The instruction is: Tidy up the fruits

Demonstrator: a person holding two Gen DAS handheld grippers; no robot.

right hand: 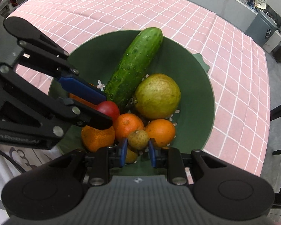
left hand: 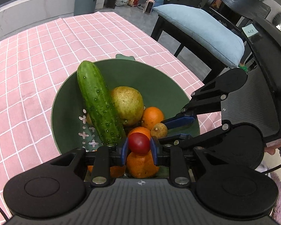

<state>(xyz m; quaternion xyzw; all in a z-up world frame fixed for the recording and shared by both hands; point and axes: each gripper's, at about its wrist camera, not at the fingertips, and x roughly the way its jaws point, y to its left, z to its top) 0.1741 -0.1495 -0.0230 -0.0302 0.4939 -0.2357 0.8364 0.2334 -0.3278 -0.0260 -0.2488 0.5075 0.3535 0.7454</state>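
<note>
Beside chair [left hand: 206, 30], handwritten note [left hand: 251, 31], writing unreadable

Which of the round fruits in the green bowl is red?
The small red tomato, held between the left gripper's blue fingers; the other round fruits are orange, yellow-green or brownish.

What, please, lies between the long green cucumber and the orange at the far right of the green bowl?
A large yellow-green pear sits between the long green cucumber and the orange, touching both, clearest in the right wrist view.
</note>
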